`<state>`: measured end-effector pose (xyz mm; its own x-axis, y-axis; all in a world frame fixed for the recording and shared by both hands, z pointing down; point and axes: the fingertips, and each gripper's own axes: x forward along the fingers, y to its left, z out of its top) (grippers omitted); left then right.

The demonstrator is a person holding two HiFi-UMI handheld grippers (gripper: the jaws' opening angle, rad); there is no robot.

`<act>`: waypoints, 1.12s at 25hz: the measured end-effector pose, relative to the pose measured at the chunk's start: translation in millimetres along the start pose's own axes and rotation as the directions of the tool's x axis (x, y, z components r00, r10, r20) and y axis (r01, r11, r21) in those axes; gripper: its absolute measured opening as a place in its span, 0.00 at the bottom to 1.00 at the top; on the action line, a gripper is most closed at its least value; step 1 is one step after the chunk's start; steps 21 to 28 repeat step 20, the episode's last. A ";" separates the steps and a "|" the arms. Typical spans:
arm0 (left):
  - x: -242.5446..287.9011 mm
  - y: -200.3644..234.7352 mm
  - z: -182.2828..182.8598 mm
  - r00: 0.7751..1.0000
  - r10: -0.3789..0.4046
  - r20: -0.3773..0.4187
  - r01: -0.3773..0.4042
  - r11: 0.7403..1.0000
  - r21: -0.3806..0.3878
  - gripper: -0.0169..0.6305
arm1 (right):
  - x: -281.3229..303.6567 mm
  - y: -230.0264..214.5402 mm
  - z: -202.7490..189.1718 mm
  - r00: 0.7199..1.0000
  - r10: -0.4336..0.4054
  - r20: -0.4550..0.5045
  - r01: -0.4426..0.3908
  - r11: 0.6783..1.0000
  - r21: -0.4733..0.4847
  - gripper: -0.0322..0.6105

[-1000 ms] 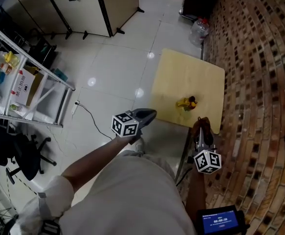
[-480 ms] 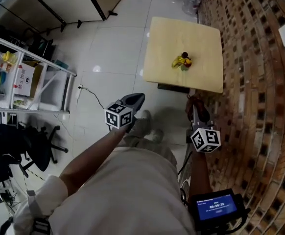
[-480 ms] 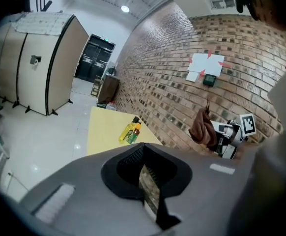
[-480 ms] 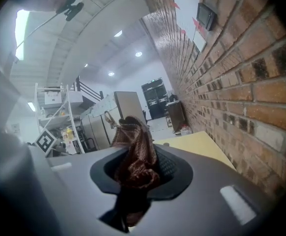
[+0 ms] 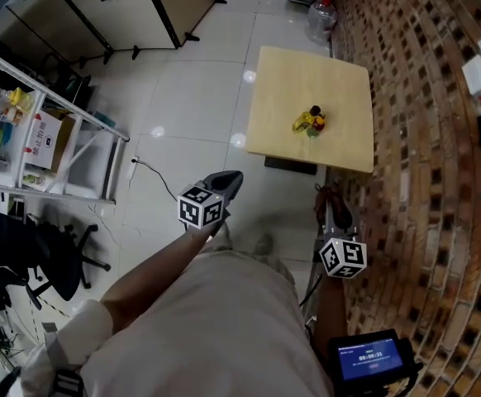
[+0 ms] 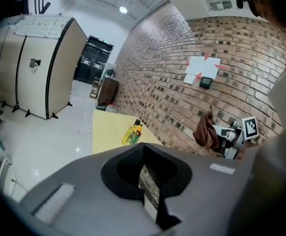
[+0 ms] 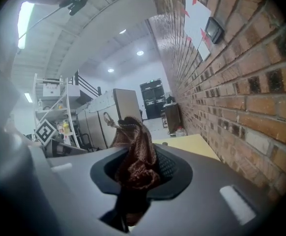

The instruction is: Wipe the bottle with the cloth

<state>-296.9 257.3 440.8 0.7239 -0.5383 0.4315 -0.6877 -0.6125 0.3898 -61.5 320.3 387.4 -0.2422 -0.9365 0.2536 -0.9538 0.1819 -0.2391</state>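
Lying on the table (image 5: 278,77), the bottle (image 5: 307,122) is well ahead of both claws, nearer the right one. The right claw (image 5: 333,212) pinches the cloth (image 7: 135,151); the left claw (image 5: 231,178) is pressed together, empty. One bottle, one cloth, one table, two claws.

Brick wall (image 5: 422,98) right; glossy white tile floor (image 5: 191,98) (light glare); metal shelving (image 5: 59,98) left.
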 end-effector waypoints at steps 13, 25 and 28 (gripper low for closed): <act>-18.4 57.6 3.9 1.000 -0.006 -0.009 0.006 0.999 -0.036 0.04 | 16.9 33.3 8.6 0.998 -0.064 0.022 0.064 0.998 -0.002 0.18; -10.6 50.8 -5.5 0.998 -0.044 -0.044 0.043 0.999 -0.034 0.04 | 11.6 20.1 5.0 0.994 -0.113 0.004 0.113 0.994 0.009 0.18; -10.6 50.8 -5.5 0.998 -0.044 -0.044 0.043 0.999 -0.034 0.04 | 11.6 20.1 5.0 0.994 -0.113 0.004 0.113 0.994 0.009 0.18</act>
